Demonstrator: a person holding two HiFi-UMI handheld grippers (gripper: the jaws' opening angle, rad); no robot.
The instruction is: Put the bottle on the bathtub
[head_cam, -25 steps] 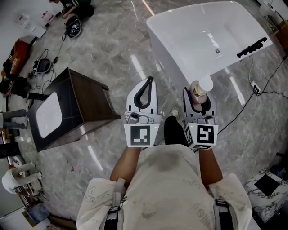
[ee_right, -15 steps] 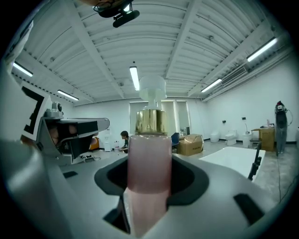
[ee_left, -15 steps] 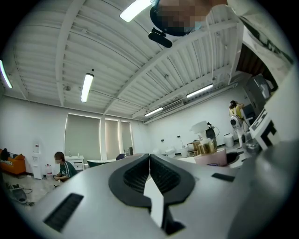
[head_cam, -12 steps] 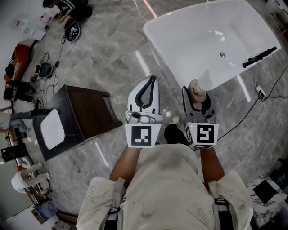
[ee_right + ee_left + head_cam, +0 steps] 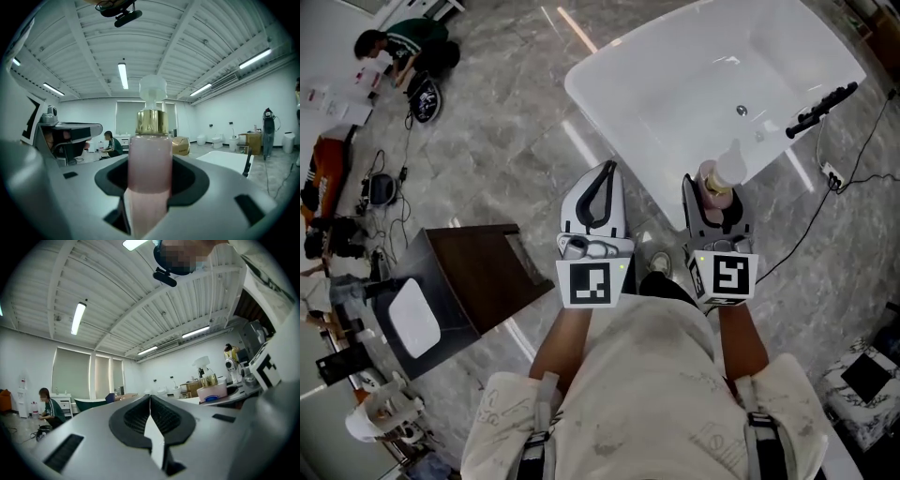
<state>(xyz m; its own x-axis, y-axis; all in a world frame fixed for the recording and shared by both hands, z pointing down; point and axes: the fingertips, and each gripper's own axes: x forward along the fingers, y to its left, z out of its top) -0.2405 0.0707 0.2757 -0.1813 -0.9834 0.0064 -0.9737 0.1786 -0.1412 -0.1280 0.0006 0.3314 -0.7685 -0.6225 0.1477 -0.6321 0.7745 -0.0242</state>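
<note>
the right gripper (image 5: pixel 713 204) grasps the pink bottle (image 5: pixel 149 154) upright beside the bathtub (image 5: pixel 675 84); the left gripper (image 5: pixel 600 192) fingers are clenched empty.

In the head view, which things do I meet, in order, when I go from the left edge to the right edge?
dark brown wooden cabinet → left gripper, shut and empty → pink bottle with gold collar and white cap, held in the right gripper → black bar-shaped fitting on the rim of the white bathtub
</note>
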